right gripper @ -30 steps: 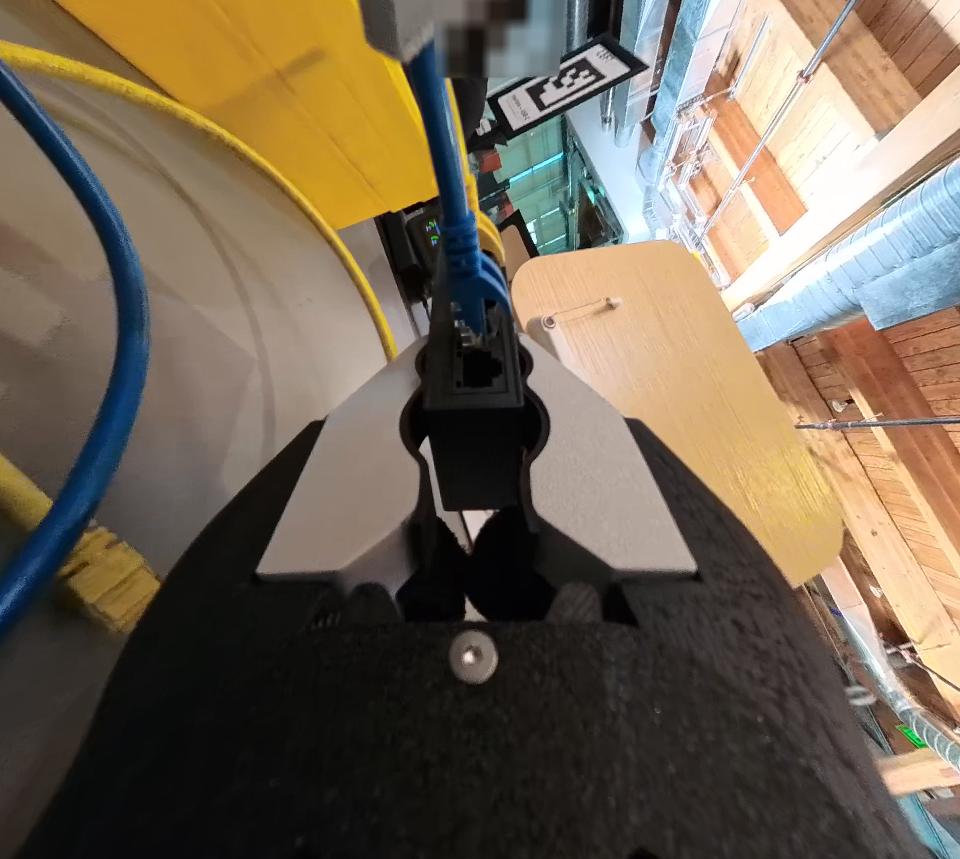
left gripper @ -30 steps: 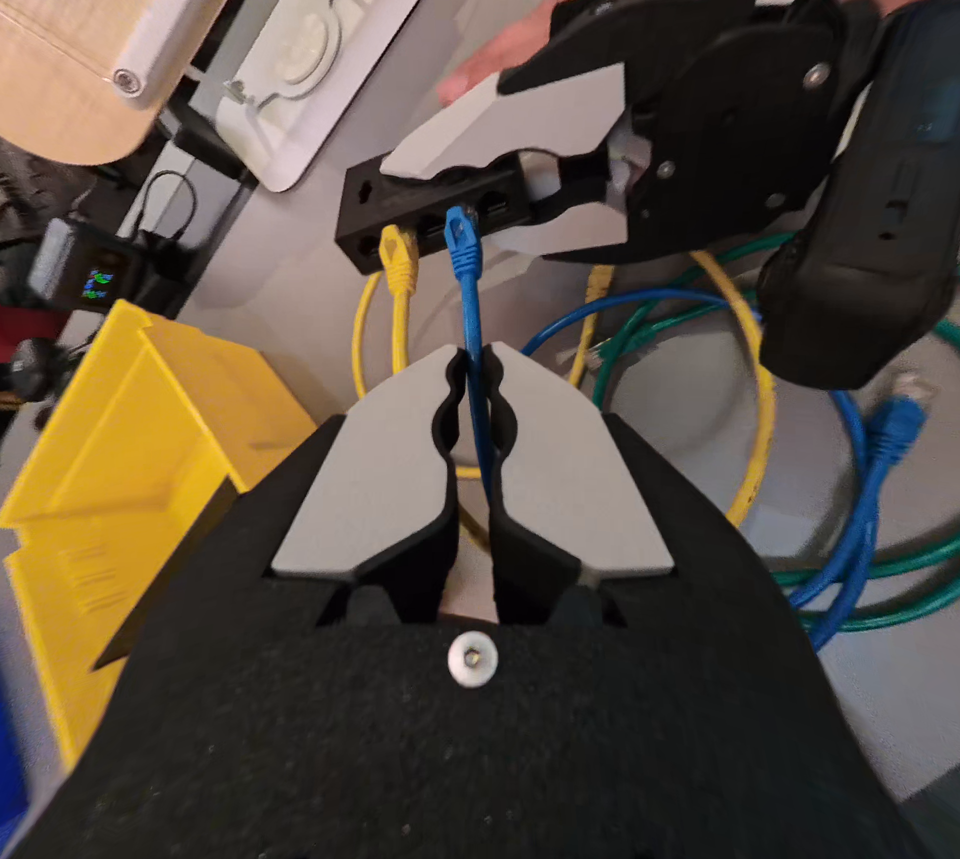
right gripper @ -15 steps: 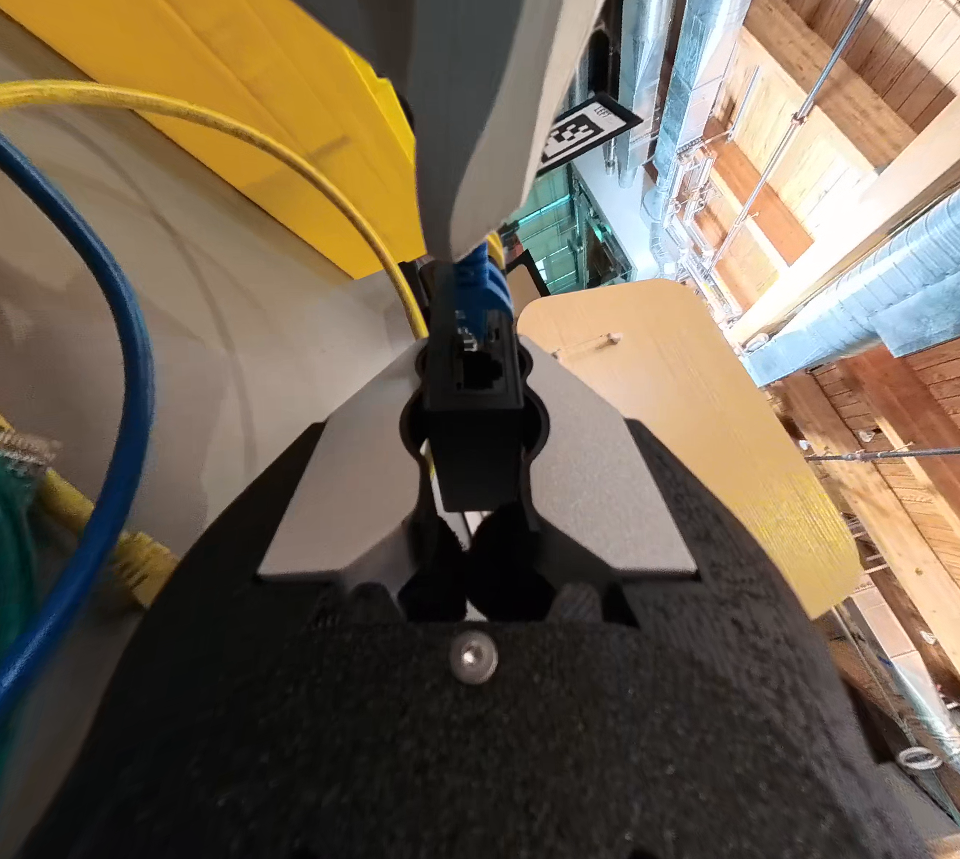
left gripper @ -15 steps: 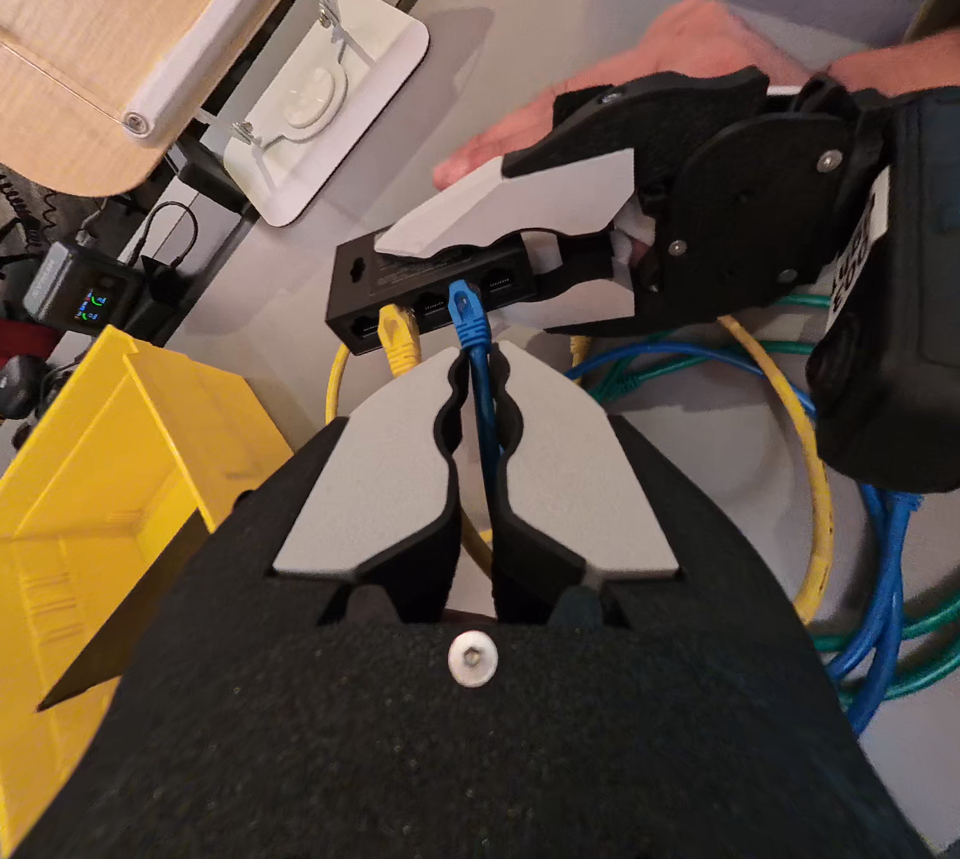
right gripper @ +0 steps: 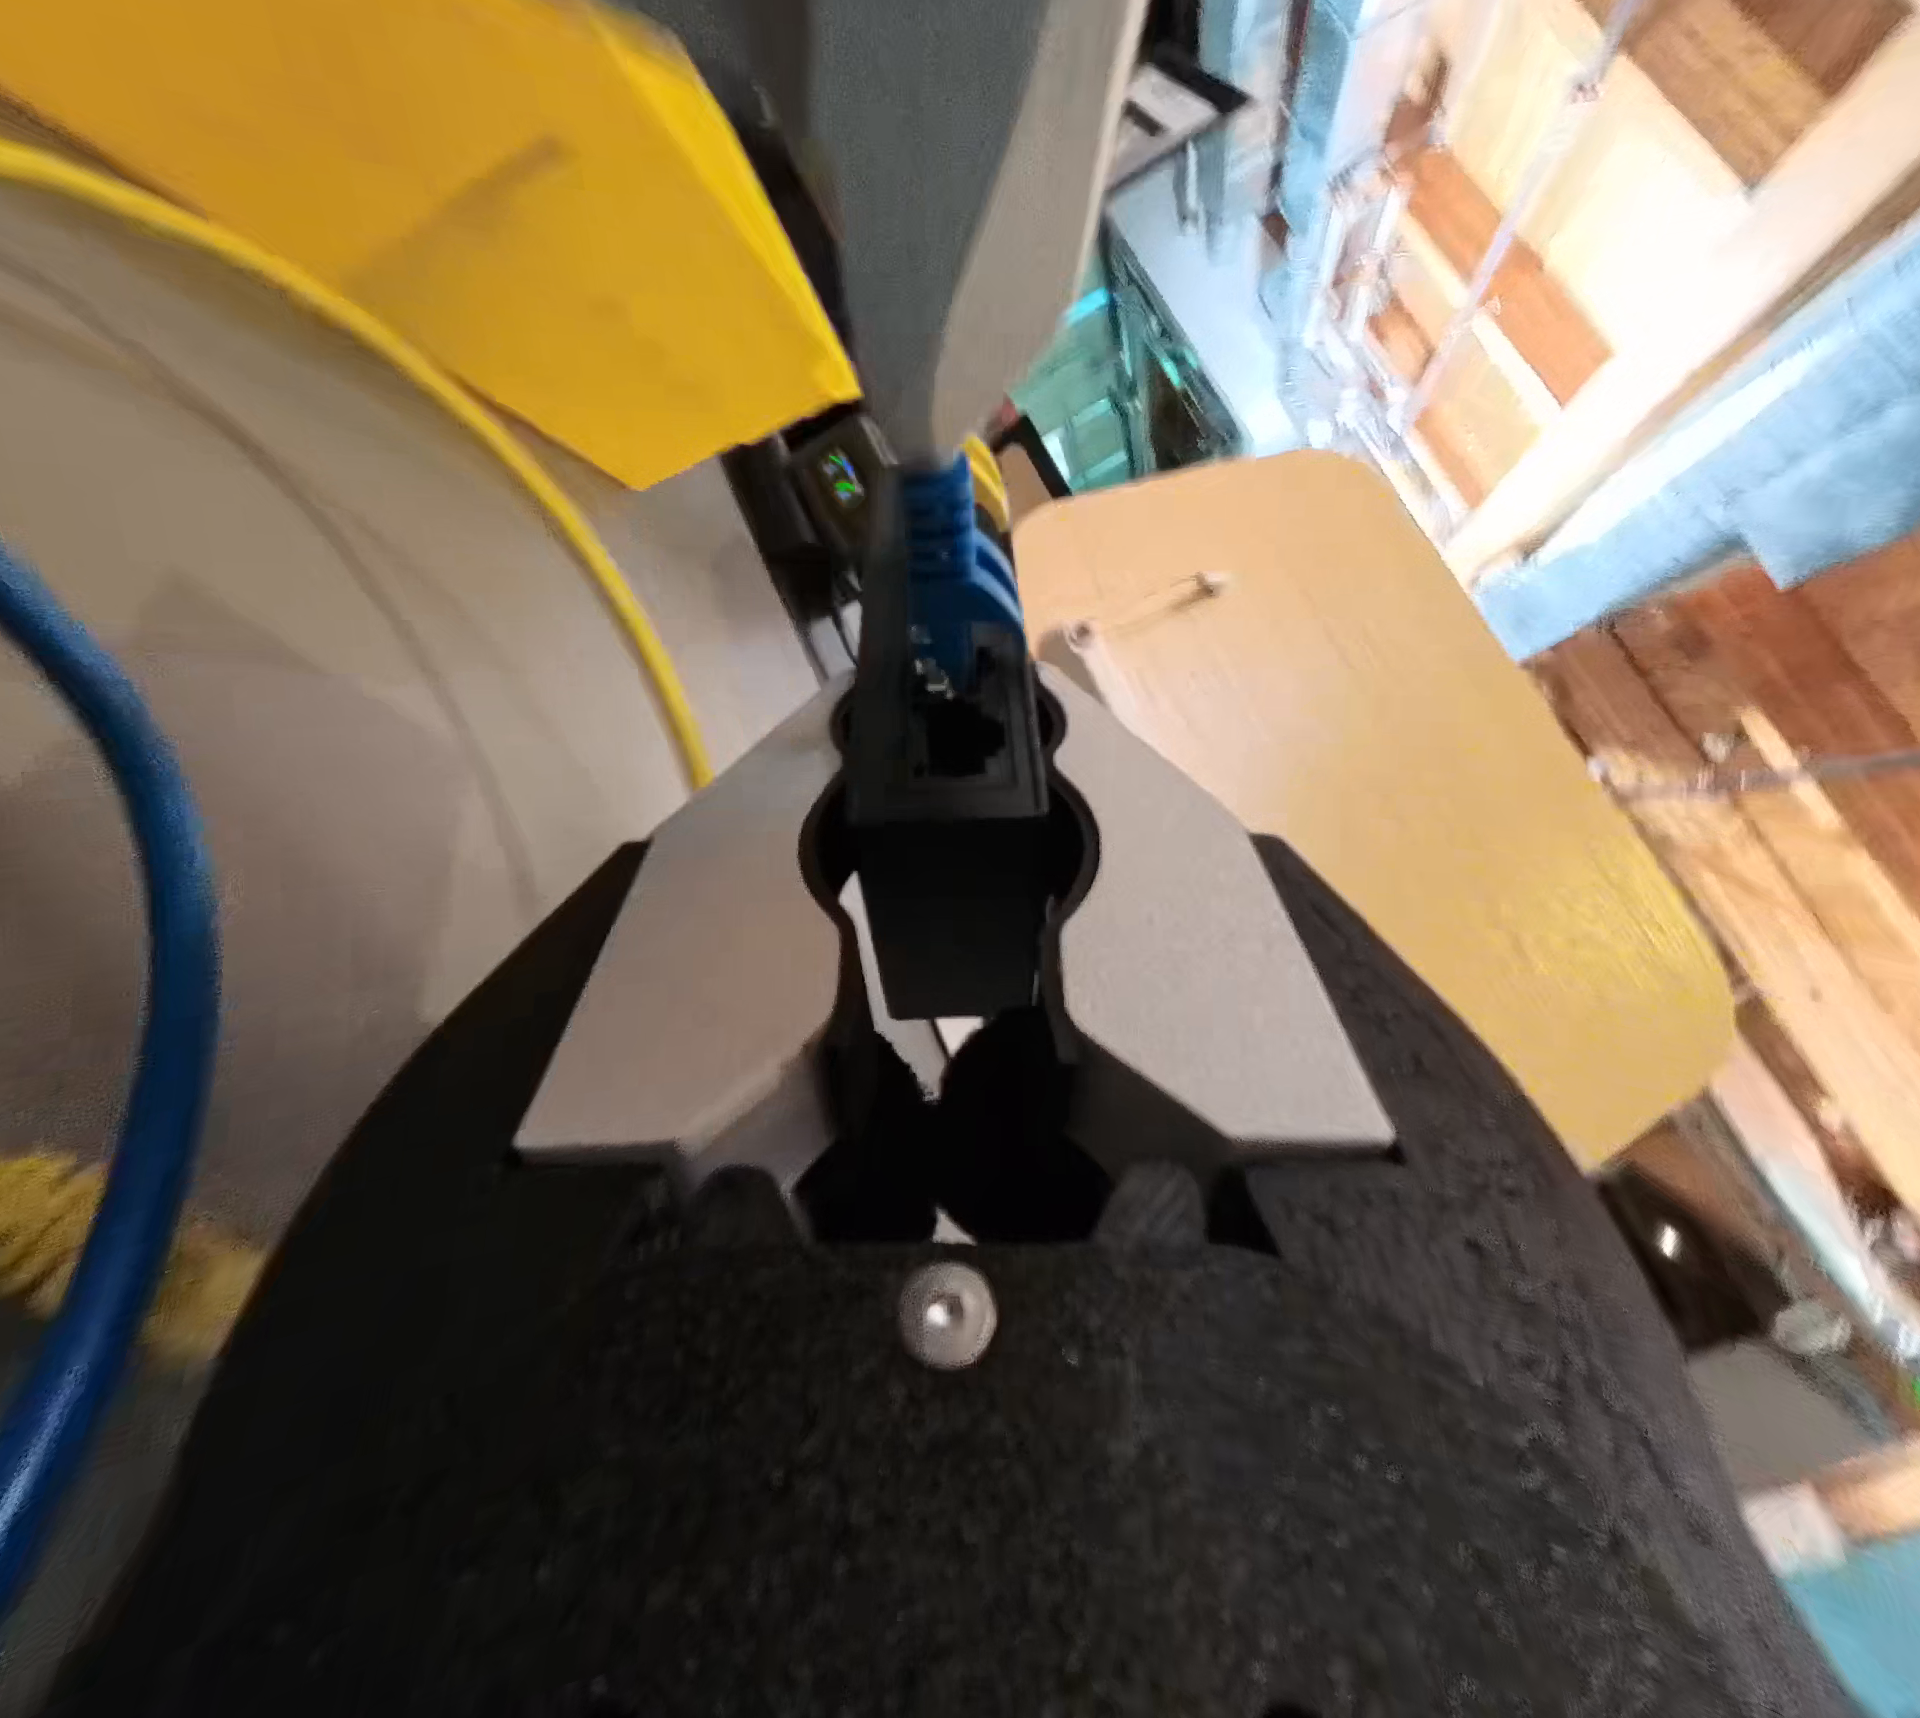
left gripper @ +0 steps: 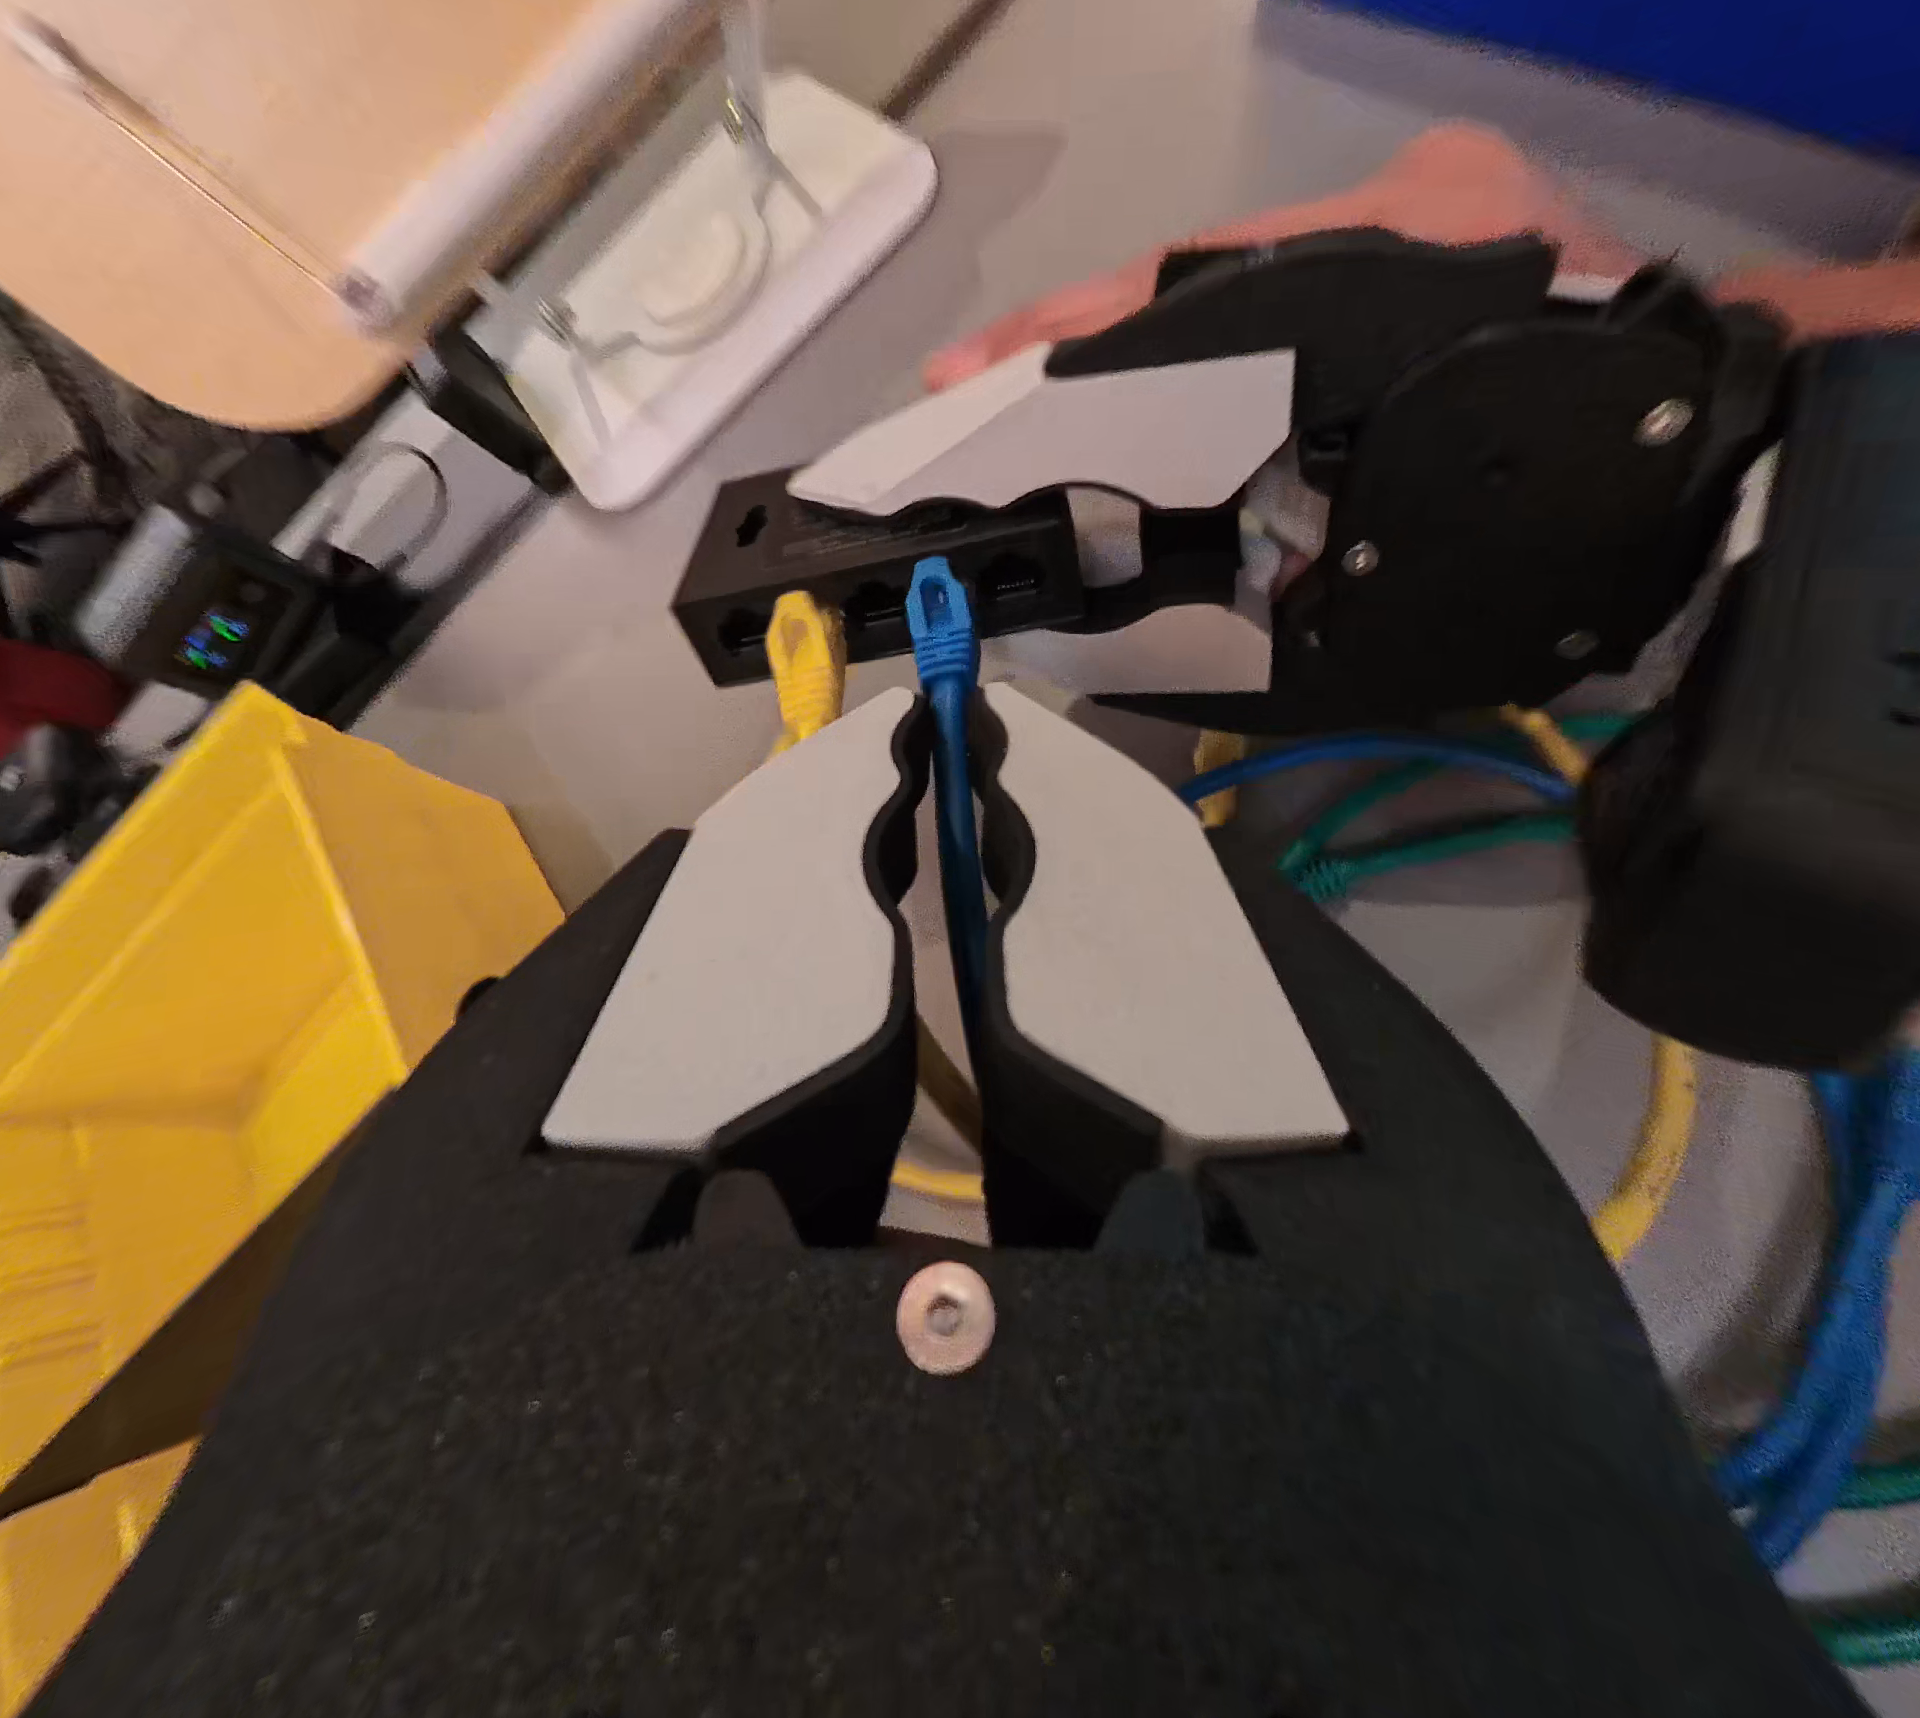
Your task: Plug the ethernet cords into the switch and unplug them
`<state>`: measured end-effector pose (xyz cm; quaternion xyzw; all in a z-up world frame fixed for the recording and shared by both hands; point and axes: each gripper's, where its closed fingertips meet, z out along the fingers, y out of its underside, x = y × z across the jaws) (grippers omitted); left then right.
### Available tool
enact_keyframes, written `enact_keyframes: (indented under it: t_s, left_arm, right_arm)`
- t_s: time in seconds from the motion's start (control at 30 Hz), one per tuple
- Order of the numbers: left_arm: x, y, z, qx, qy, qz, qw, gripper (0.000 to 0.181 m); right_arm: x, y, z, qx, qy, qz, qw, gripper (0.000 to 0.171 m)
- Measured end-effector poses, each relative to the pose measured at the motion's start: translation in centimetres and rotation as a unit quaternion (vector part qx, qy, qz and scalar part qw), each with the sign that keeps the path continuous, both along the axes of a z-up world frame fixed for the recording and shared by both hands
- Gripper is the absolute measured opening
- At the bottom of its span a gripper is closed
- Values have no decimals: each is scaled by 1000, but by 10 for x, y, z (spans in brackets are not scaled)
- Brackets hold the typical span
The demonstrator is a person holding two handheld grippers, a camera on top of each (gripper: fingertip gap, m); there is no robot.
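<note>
Left gripper (left gripper: 948,733) pinches the blue cord (left gripper: 961,847) just behind its plug, fingers pressed onto the cable. Blue plug sits in a port of the black switch (left gripper: 831,541), third from the left; yellow cord (left gripper: 805,666) is plugged in two ports to its left, with one empty port between. Right gripper (right gripper: 940,733) clamps the switch at its right end, holding it off the grey table (left gripper: 582,712). Loose blue, green and yellow cable loops lie on the table to the right, under the right gripper. Yellow bin (left gripper: 208,962) near left. Frames slightly motion-blurred.
</note>
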<state>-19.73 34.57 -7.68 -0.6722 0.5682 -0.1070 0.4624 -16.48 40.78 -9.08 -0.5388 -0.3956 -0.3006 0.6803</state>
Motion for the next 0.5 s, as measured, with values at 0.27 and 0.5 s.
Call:
enact_keyframes:
  t_s: [0.27, 0.5]
  left_arm:
    - [-70, -45, 87, -14, -148, 30, 988, 10]
    - [-92, -124, -62, -203, -58, 42, 977, 20]
  right_arm:
    - [149, 39, 34, -31, 290, -224, 930, 26]
    - [158, 23, 83, -24, 188, -267, 945, 27]
